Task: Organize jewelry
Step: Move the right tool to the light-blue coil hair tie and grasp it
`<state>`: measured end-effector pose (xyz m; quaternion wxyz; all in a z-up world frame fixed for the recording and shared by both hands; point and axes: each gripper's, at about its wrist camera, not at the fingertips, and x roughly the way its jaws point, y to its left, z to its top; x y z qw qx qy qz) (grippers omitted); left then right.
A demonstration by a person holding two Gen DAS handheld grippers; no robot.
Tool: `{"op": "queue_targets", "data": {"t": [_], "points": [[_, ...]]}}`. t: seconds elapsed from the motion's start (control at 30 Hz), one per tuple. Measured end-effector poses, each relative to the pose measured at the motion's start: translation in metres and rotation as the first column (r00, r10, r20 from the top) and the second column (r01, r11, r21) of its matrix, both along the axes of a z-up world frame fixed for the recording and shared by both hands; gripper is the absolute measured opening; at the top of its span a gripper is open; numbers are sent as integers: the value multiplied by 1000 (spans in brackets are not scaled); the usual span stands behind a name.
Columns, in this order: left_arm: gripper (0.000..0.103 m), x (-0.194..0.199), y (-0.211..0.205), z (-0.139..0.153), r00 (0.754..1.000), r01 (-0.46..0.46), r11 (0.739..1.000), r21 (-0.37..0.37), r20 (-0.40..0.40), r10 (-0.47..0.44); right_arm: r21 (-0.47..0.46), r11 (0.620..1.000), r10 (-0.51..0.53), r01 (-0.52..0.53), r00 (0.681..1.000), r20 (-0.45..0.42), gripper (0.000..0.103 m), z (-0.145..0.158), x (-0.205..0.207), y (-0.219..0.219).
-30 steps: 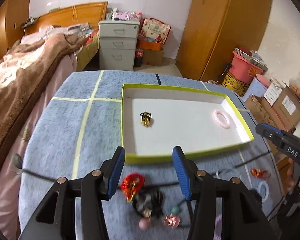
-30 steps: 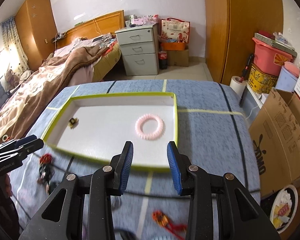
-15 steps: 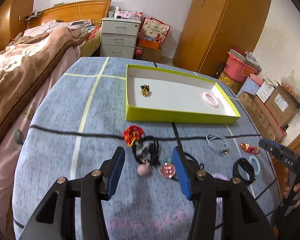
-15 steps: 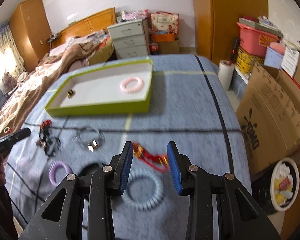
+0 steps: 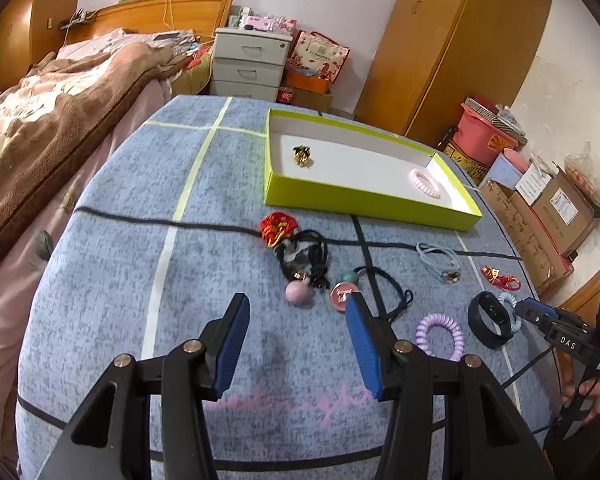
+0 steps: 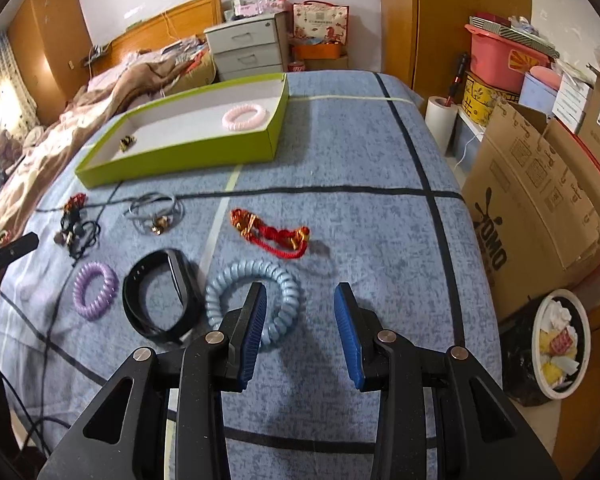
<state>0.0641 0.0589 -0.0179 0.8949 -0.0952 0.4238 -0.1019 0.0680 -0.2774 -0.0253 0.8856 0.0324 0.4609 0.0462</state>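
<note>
A lime-green tray (image 5: 364,200) (image 6: 172,160) on the blue cloth holds a pink coil band (image 5: 425,182) (image 6: 244,117) and a gold-black trinket (image 5: 302,155) (image 6: 127,142). Loose on the cloth lie a red knot charm (image 5: 277,227), a black cord tangle (image 5: 306,258), a pink bead (image 5: 298,292), a purple coil band (image 5: 440,336) (image 6: 95,290), a black wristband (image 6: 162,296), a blue coil band (image 6: 254,304) and a red cord bracelet (image 6: 272,232). My left gripper (image 5: 296,344) is open and empty, near the beads. My right gripper (image 6: 300,332) is open and empty, by the blue coil.
A grey cord with a gold clasp (image 6: 154,210) lies mid-cloth. A bed (image 5: 40,128) runs along the left. Cardboard boxes (image 6: 540,184) and a bin (image 6: 556,344) stand off the right edge. Drawers (image 5: 250,62) and a wardrobe (image 5: 448,40) are behind.
Both grippers have drawn back from the tray toward the near edge of the cloth. The loose jewelry has come into full view. Both stay open and empty.
</note>
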Motion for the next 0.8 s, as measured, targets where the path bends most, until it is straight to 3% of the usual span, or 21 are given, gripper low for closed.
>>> {"op": "queue_targets", "data": {"t": [0.2, 0.3, 0.43, 0.63, 0.8], "points": [[52, -4, 1, -4, 1000, -7, 1000, -2, -12, 7, -55, 998, 18, -19, 1000, -9, 36, -4, -3, 6], [52, -3, 1, -6, 1000, -7, 1000, -3, -18, 7, -81, 996, 19, -19, 1000, -8, 18, -5, -4, 8], [52, -2, 0, -8, 1000, -7, 1000, -3, -25, 7, -109, 993, 40, -41, 999, -10, 12, -4, -5, 14], [52, 0, 0, -8, 1000, 4, 1000, -6, -26, -5, -116, 993, 37, -37, 999, -5, 10, -4, -6, 16], [52, 2, 2, -10, 999, 2, 1000, -8, -32, -3, -70, 998, 2, -1, 1000, 21, 10, 1, -7, 7]]}}
